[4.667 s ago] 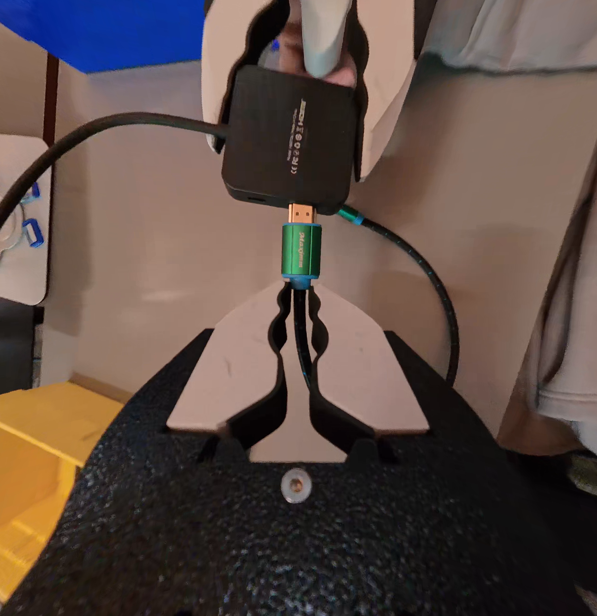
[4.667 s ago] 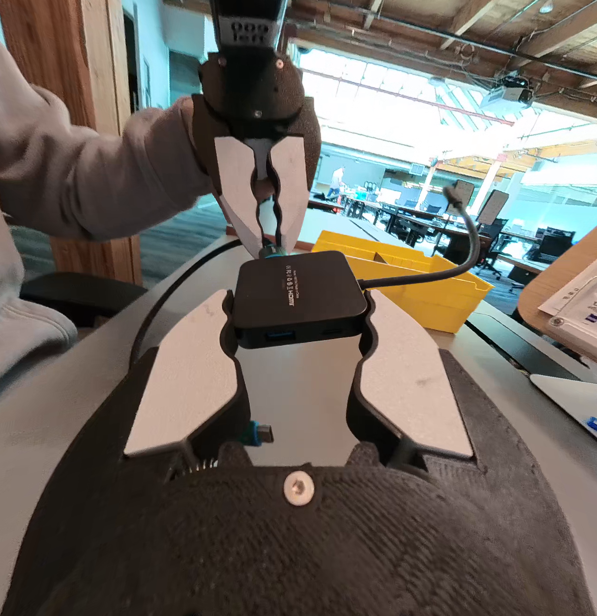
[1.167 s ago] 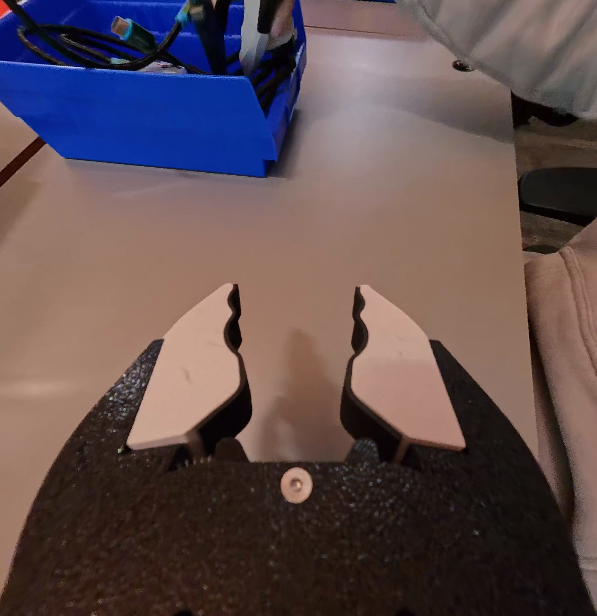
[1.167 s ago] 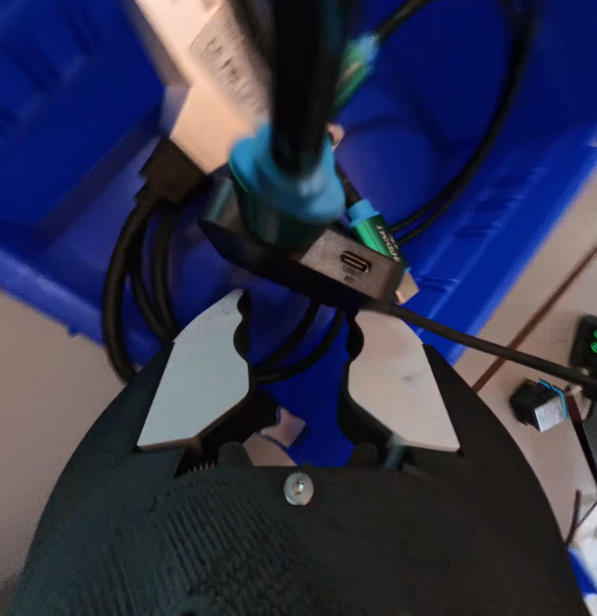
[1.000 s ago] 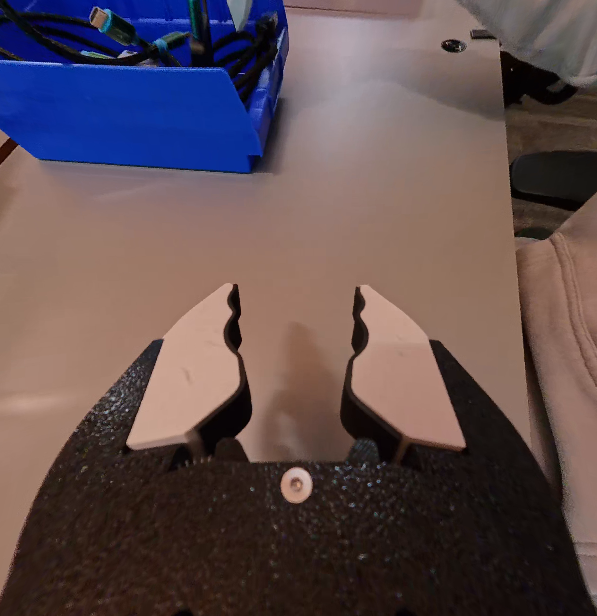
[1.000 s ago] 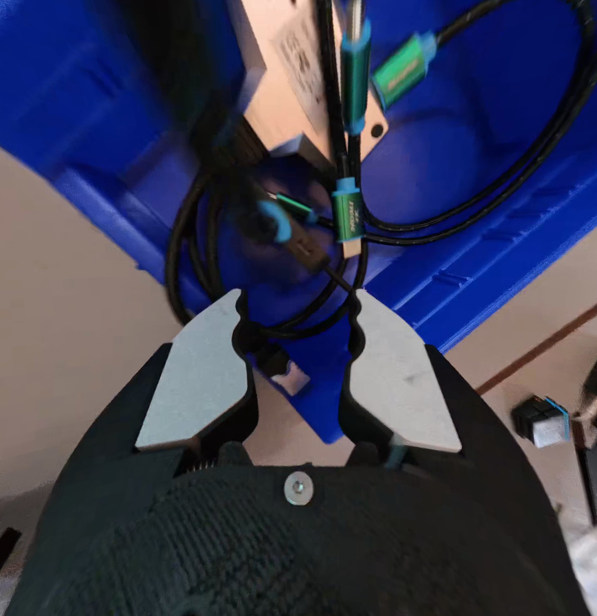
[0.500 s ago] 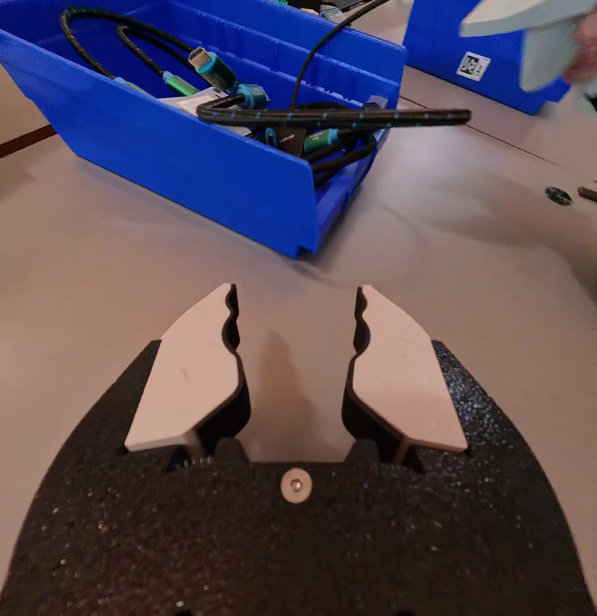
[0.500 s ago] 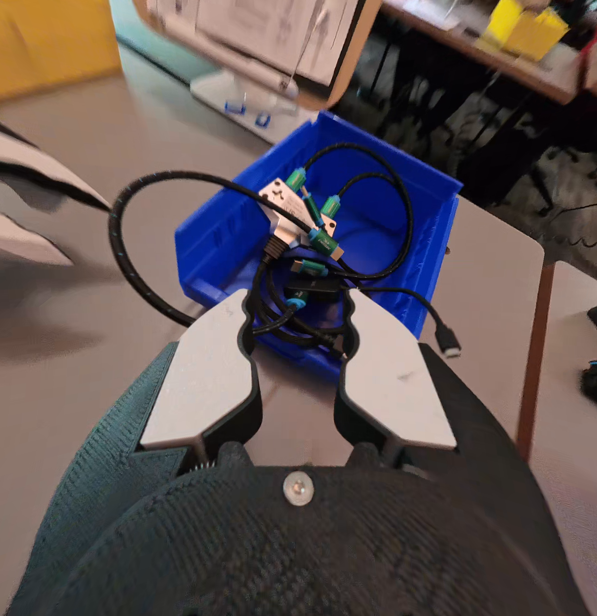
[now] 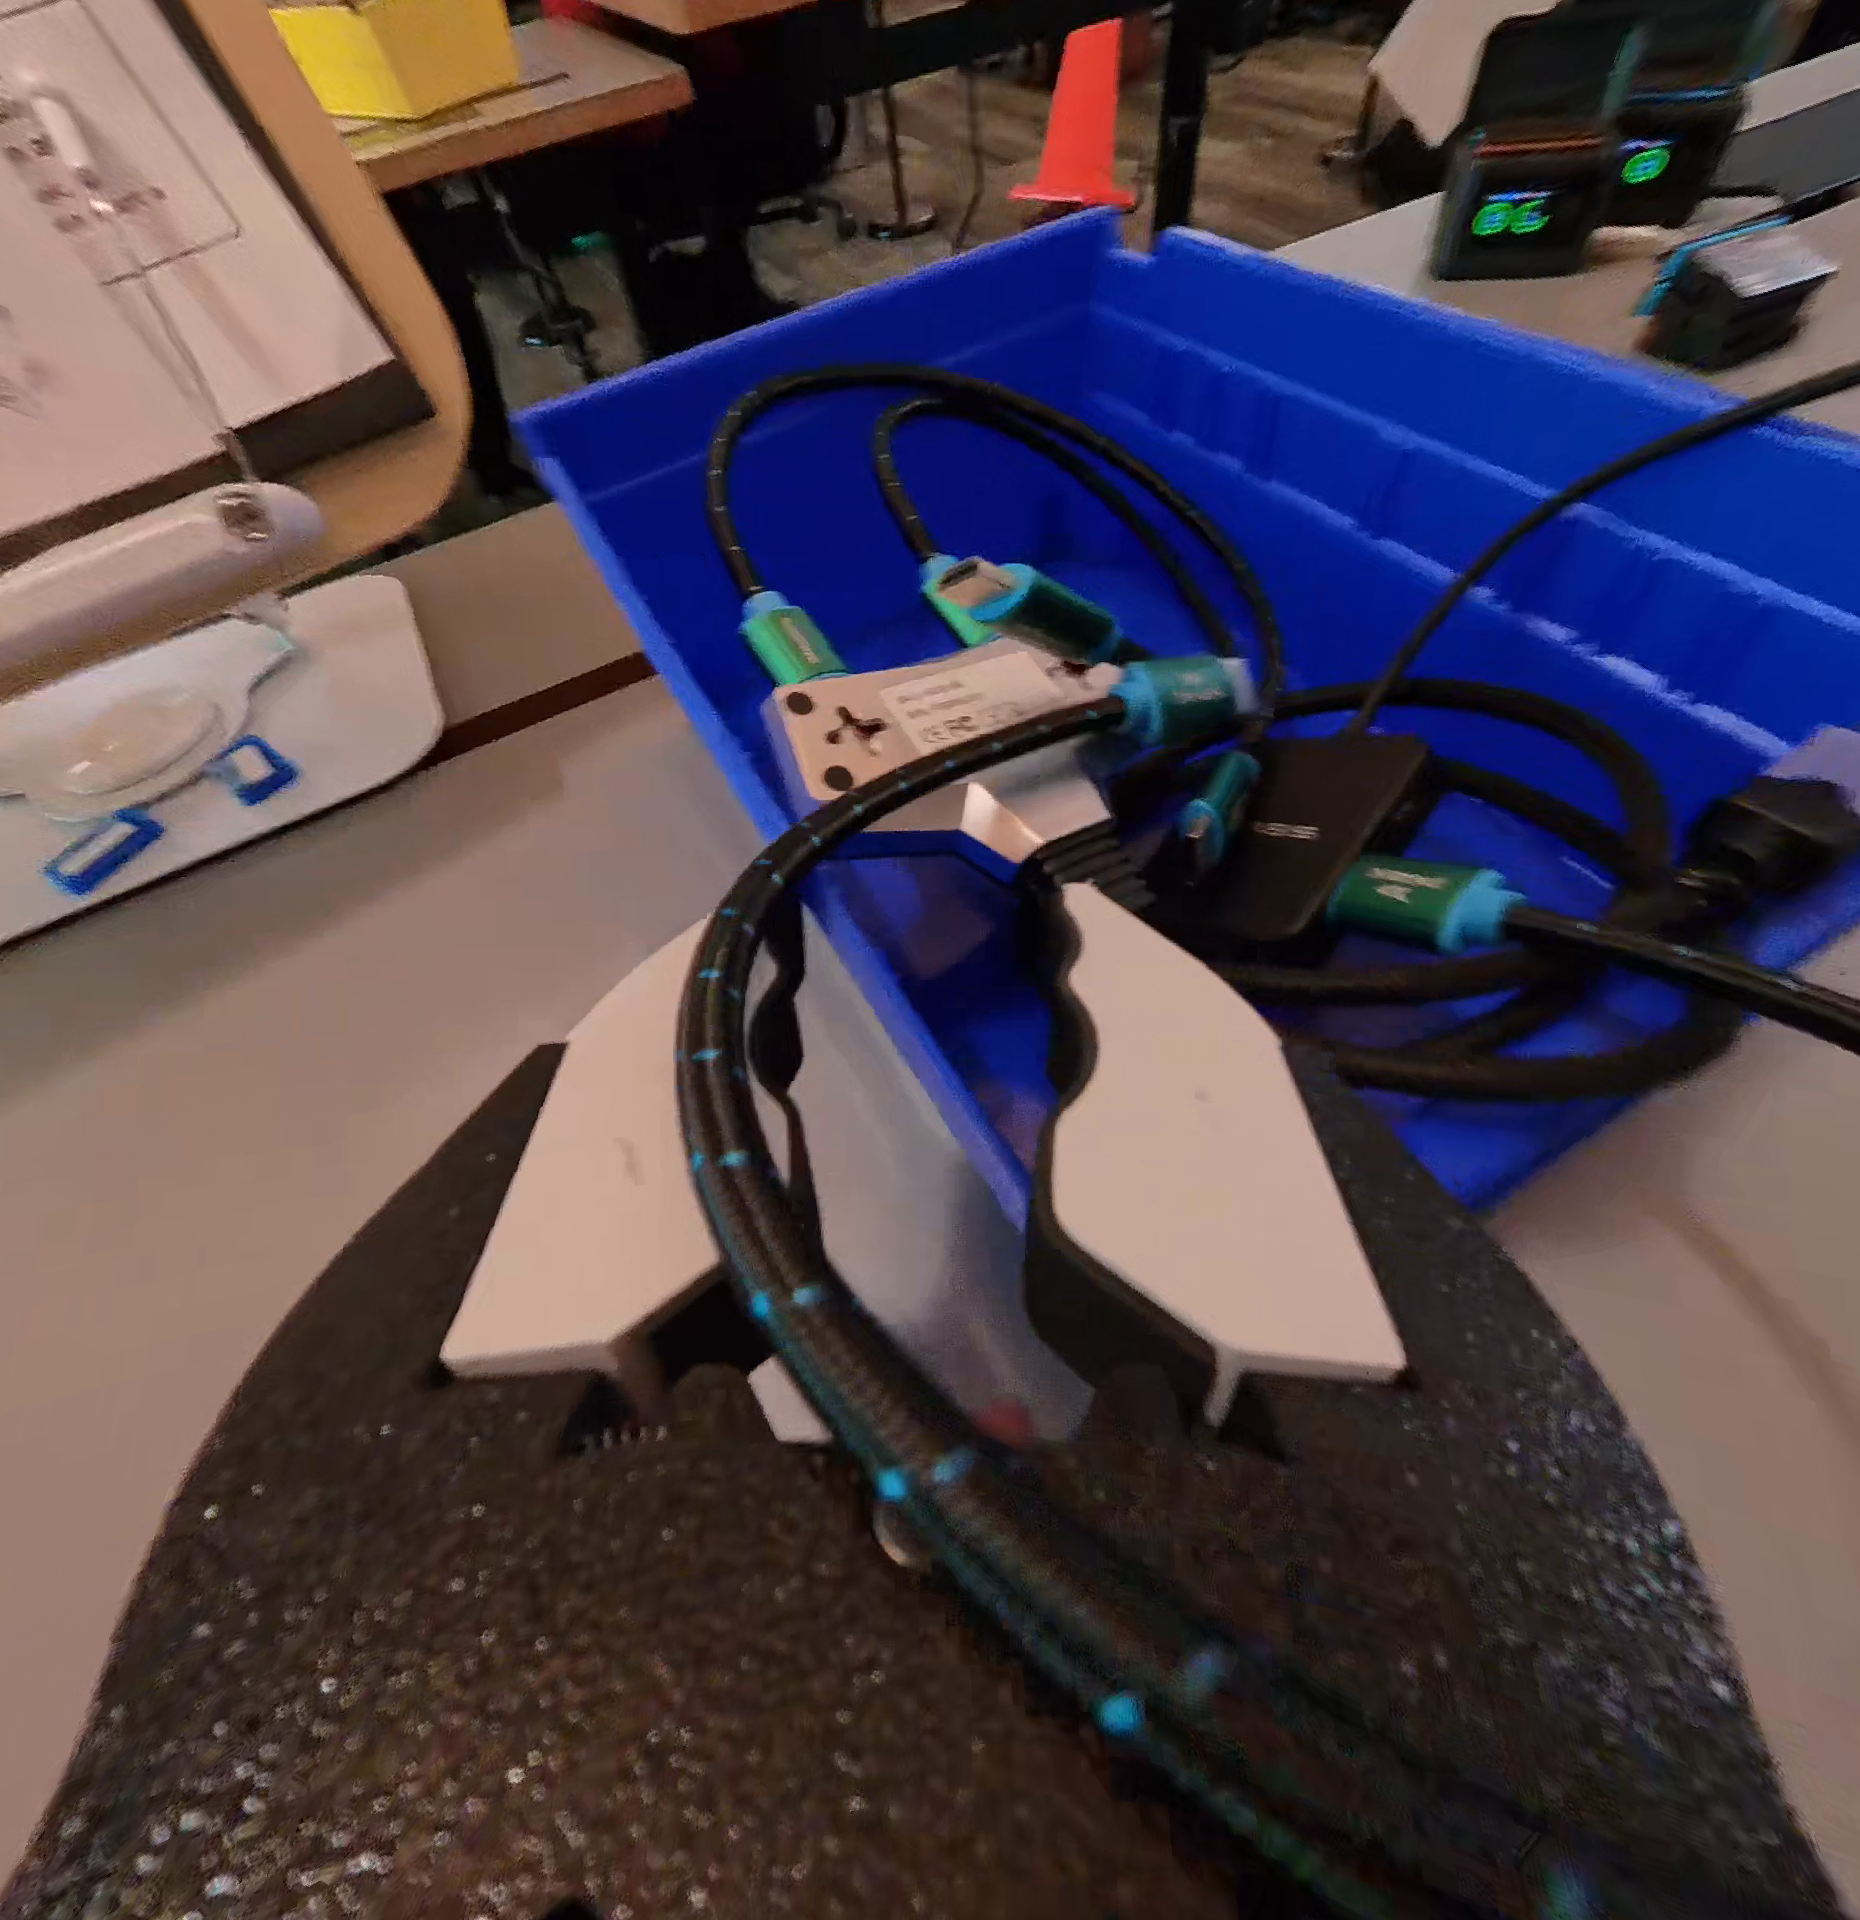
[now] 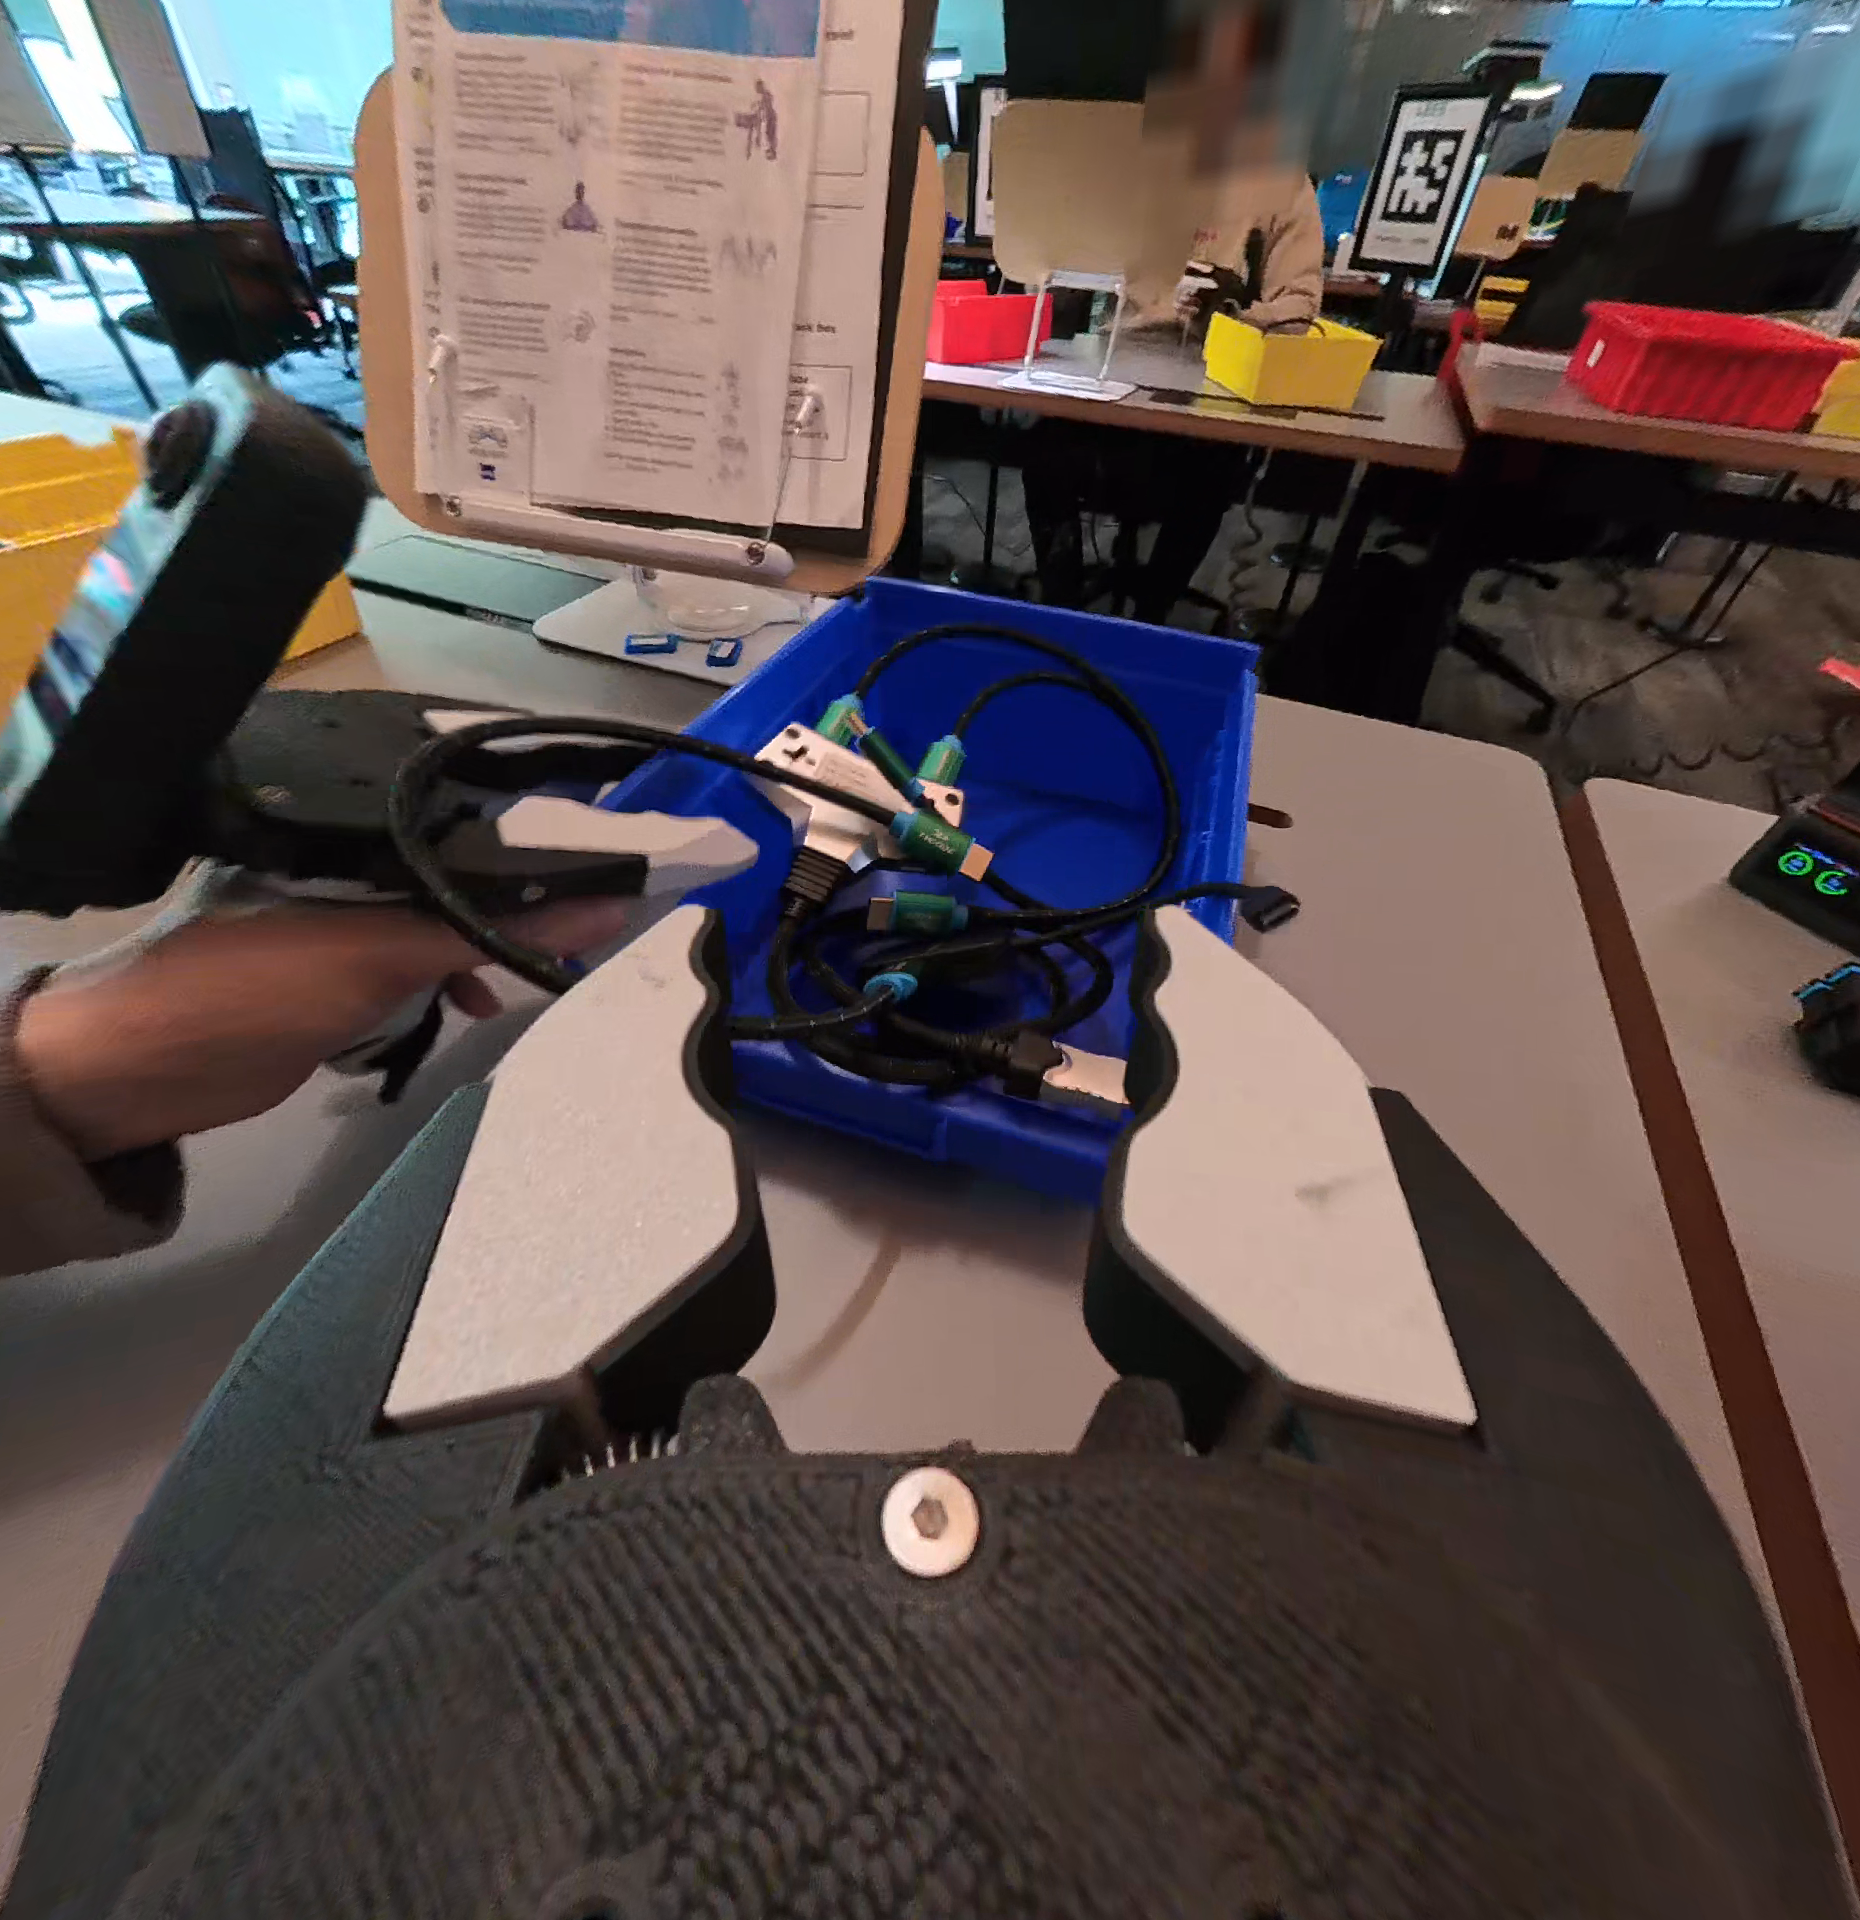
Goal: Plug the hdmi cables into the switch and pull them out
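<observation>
A silver HDMI switch (image 9: pixel 905 727) lies in a blue bin (image 9: pixel 1321 312) among black braided cables with green plugs (image 9: pixel 1414 894) and a black box (image 9: pixel 1310 831). My left gripper (image 9: pixel 921 935) is open at the bin's near left corner. A loop of braided cable (image 9: pixel 718 1091) lies across its left finger and body and is not clamped. In the right wrist view my right gripper (image 10: pixel 926 935) is open and empty, just in front of the bin (image 10: pixel 1009 613). There the switch (image 10: pixel 832 779) and the left gripper (image 10: pixel 635 852), with the cable loop (image 10: pixel 417 790) over it, also show.
A document stand (image 10: pixel 635 260) stands behind the bin. A yellow bin (image 10: pixel 32 540) is at the far left. Small devices with green displays (image 10: pixel 1819 862) sit on the neighbouring table at the right. A loose black plug (image 10: pixel 1269 909) hangs over the bin's right rim. A hand (image 10: pixel 230 1018) holds the left gripper.
My left gripper has swung up to the bin's corner, and the cable loop now lies over it. My right gripper has backed away from the bin and levelled out, its jaws wider apart.
</observation>
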Demonstrator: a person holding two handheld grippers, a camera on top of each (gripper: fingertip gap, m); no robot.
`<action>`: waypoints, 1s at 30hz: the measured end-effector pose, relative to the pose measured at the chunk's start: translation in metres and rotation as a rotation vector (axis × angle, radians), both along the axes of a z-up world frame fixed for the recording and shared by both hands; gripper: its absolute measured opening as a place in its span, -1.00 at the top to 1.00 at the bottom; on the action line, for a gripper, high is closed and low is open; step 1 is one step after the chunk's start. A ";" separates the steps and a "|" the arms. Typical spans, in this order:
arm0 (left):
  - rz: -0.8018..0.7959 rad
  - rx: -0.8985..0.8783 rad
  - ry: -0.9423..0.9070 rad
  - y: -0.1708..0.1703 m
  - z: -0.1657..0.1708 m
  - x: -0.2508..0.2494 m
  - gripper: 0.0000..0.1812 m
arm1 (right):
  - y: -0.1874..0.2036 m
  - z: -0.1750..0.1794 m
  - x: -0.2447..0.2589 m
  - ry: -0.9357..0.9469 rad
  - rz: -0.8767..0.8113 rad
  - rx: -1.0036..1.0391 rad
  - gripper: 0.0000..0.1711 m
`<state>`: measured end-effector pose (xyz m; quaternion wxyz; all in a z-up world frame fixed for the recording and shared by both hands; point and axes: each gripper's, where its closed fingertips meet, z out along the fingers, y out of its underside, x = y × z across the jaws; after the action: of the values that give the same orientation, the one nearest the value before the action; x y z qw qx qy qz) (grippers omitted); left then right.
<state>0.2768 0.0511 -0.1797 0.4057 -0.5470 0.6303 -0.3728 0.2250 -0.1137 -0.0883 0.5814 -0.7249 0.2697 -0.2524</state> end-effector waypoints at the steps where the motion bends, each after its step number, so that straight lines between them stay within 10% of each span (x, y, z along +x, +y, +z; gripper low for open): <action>1: 0.022 0.017 -0.009 0.009 0.000 0.003 0.60 | 0.001 -0.001 -0.002 0.002 0.014 -0.011 0.12; 4: 0.073 0.034 -0.023 0.047 0.001 0.001 0.89 | 0.001 0.004 -0.009 -0.018 0.025 -0.044 0.07; 16: -0.037 0.068 -0.045 0.182 0.002 -0.157 0.91 | 0.065 0.014 -0.050 0.041 0.243 0.020 -0.10; 25: 0.054 0.041 -0.092 0.230 0.003 -0.219 0.92 | 0.323 0.074 -0.089 0.227 0.648 -0.013 -0.23; 30: 0.099 0.095 -0.131 0.234 0.004 -0.224 0.90 | 0.467 0.033 -0.094 0.553 0.639 -0.237 -0.31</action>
<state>0.0526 0.2853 -0.1758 0.4894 -0.5321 0.5917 -0.3567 0.1314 0.3530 -0.0557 0.4492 -0.8739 0.1465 0.1145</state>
